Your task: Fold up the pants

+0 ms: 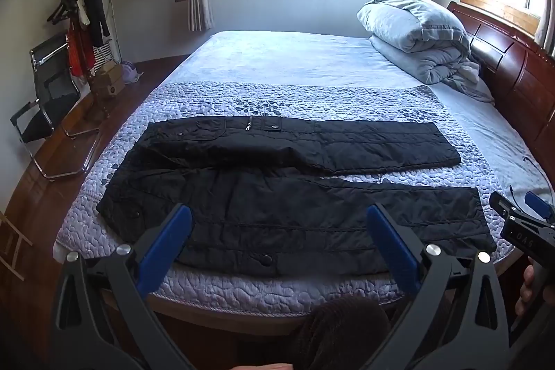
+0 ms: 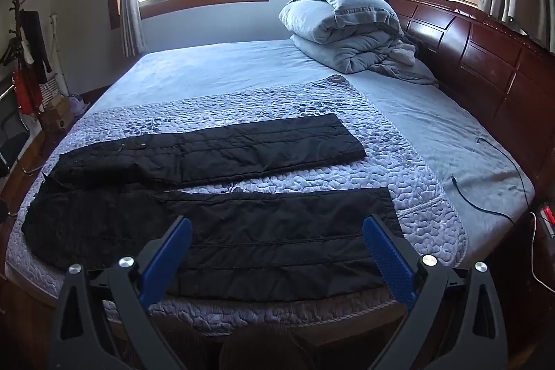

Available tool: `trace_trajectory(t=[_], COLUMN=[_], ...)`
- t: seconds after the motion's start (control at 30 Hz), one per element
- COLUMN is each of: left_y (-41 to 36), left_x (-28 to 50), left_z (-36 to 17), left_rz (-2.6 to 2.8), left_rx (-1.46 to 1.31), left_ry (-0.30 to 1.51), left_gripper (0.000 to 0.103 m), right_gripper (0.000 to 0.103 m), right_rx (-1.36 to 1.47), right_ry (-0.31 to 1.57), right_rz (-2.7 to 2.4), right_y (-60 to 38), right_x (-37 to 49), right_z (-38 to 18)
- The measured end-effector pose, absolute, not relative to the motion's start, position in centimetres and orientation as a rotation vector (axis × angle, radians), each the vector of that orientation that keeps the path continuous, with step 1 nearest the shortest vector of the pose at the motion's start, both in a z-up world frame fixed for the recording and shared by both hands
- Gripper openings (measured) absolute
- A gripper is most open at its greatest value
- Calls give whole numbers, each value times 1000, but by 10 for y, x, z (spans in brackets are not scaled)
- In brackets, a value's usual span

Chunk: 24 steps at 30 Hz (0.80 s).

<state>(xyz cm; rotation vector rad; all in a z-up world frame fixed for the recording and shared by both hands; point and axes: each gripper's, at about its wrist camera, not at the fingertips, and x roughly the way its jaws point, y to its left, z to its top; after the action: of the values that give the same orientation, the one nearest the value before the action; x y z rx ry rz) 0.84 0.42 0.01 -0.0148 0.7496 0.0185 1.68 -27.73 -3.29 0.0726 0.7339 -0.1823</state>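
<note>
The black pants [image 1: 277, 182] lie flat across the middle of the frame on the bed [image 1: 312, 61], not folded yet. The left gripper [image 1: 279, 227] and right gripper [image 2: 277, 238] are both wide open, holding nothing, low in the frame.

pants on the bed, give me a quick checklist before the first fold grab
1. Pants spread flat on the quilted cover, both legs apart: ok.
2. Left gripper open, nothing between its fingers: ok.
3. Right gripper open, nothing held: ok.
4. Both grippers over the near leg, not yet touching the cloth: ok.
5. Folded duvet at the headboard end, well away from the pants: ok.
6. Black cable on the sheet beside the leg cuffs, apart from the pants; whether it would get in the way of a fold: cannot tell.
</note>
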Motion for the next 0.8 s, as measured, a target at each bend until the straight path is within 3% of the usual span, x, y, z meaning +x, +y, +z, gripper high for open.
trace_trajectory(t=[0.8], left_y=[5], left_x=[9], left_z=[1], left_rz=[20], left_rx=[-6], left_ry=[750], left_gripper=[101], right_gripper=[100], right_rx=[83], right_ry=[721], right_rz=[-191], right_y=[-280], right_x=[14], right_z=[-30])
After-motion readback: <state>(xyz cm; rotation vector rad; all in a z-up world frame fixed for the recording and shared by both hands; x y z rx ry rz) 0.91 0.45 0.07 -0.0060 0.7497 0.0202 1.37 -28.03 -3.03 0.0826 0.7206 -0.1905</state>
